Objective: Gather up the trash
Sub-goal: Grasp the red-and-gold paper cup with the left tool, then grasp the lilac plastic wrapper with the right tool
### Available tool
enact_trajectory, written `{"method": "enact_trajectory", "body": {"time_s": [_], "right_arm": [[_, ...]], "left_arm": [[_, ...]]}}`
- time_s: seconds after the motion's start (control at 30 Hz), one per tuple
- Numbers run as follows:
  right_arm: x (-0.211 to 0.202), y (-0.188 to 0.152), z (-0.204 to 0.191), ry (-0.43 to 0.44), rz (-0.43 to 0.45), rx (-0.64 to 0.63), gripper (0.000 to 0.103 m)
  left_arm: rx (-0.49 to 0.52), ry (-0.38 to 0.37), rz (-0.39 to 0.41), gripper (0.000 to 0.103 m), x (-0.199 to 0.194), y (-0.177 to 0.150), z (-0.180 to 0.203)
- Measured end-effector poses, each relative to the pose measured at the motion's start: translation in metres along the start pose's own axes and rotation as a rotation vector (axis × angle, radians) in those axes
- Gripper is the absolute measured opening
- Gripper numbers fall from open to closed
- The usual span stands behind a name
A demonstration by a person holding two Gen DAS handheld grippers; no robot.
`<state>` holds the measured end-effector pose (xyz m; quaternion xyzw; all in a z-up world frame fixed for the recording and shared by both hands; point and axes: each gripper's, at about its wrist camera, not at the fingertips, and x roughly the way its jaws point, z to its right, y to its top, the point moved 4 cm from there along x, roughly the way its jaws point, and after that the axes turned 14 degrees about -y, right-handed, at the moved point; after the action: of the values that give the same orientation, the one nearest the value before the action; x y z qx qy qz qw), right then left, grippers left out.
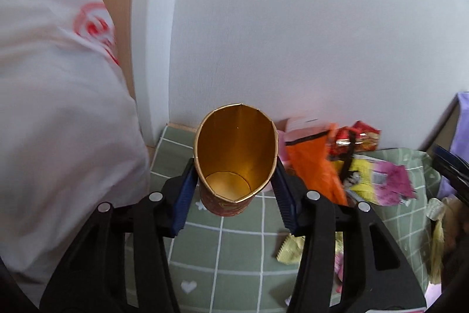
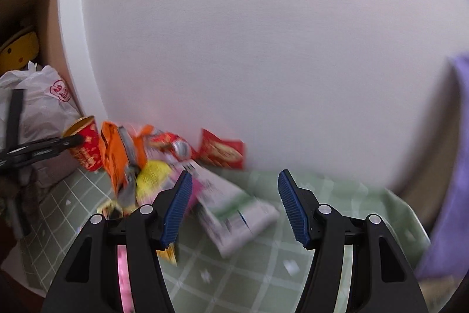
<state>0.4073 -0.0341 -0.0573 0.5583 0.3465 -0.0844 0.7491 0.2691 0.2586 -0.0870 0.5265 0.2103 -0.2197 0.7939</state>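
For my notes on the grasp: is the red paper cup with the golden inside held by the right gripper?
No, the left gripper clamps the red paper cup; the right gripper is open and empty.

A green checked cloth (image 1: 243, 242) covers the counter. Behind it rises a white wall (image 1: 307, 28); a purple fabric (image 2: 451, 166) hangs at the cloth's right edge.

A home: a green checked tablecloth (image 1: 234, 239) with hearts, snack wrappers (image 2: 152, 166), a plastic shopping bag (image 1: 58, 107).
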Motion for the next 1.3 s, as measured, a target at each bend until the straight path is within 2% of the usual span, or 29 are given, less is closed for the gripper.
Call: {"method": "enact_trajectory", "body": {"time_s": [0.1,0.23,0.47,0.57,0.6,0.63,0.73,1.03,1.17,1.3], "right_arm": [[0.036,0.010,-0.012,0.018,-0.044,-0.028,0.052],[0.076,0.012,-0.014,-0.002,-0.103,-0.014,0.042],[0.107,0.009,-0.012,0.026,-0.149,0.074,0.041],[0.112,0.008,-0.021,0.080,-0.160,0.074,0.027],[0.110,0.008,-0.025,0.092,-0.155,0.065,0.025],[0.107,0.009,-0.028,0.099,-0.147,0.051,0.018],[0.088,0.012,-0.035,0.116,-0.108,0.019,0.009],[-0.004,0.020,-0.022,0.090,0.024,0.063,0.005],[-0.034,0.007,-0.012,0.063,0.034,0.078,0.005],[-0.059,-0.016,0.000,0.045,0.008,0.095,0.005]], "left_arm": [[0.022,-0.027,0.020,0.048,-0.026,-0.004,0.009],[0.031,-0.037,0.021,0.048,-0.038,-0.009,0.011],[0.043,-0.052,-0.006,0.048,-0.030,-0.005,0.012],[0.039,-0.053,-0.011,0.048,-0.017,-0.002,0.015],[0.037,-0.054,-0.009,0.048,-0.017,-0.001,0.014],[0.034,-0.056,-0.007,0.048,-0.017,0.001,0.014],[0.027,-0.066,0.005,0.048,-0.019,0.005,0.015],[0.080,-0.139,0.043,0.048,-0.034,0.015,0.049],[0.114,-0.179,0.038,0.048,-0.036,0.015,0.068],[0.154,-0.223,0.015,0.048,-0.042,0.005,0.093]]}}
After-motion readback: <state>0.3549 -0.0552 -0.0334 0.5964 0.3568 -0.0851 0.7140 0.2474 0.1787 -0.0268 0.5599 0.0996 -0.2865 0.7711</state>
